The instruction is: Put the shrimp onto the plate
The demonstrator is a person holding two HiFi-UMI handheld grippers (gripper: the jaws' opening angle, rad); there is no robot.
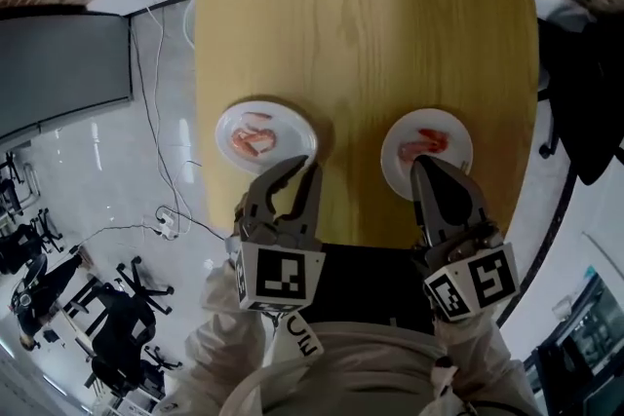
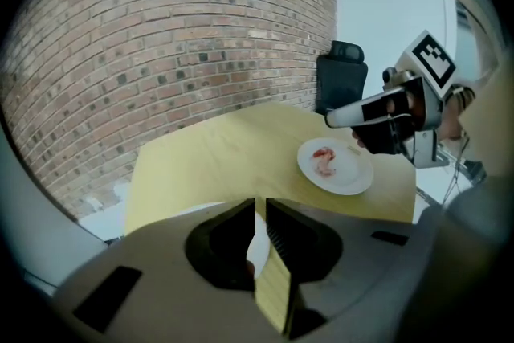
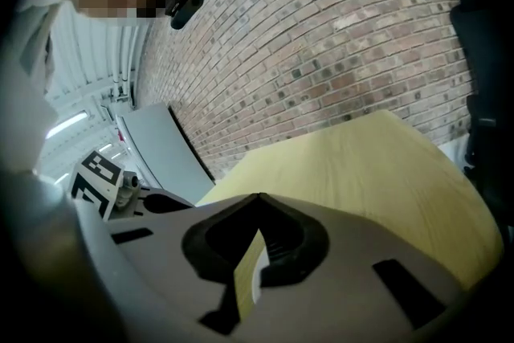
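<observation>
Two white plates sit near the front edge of the yellow wooden table (image 1: 370,24). On the left plate (image 1: 292,127) lie pink shrimp (image 1: 253,139). A shrimp (image 1: 424,144) also lies on the right plate (image 1: 398,161). My left gripper (image 1: 304,169) hovers at the left plate's near right edge, its jaws a narrow slit apart with nothing between them (image 2: 259,205). At the near edge of the right plate my right gripper (image 1: 419,169) is shut and empty (image 3: 257,197). The left gripper view shows the right plate (image 2: 353,173), its shrimp (image 2: 324,159) and the right gripper (image 2: 331,119) beside it.
A brick wall (image 2: 161,36) stands beyond the table's far edge. A black chair (image 1: 585,112) is at the table's right side. Cables (image 1: 161,161) run over the pale floor on the left, with office chairs (image 1: 117,317) and a grey panel (image 1: 58,63) there.
</observation>
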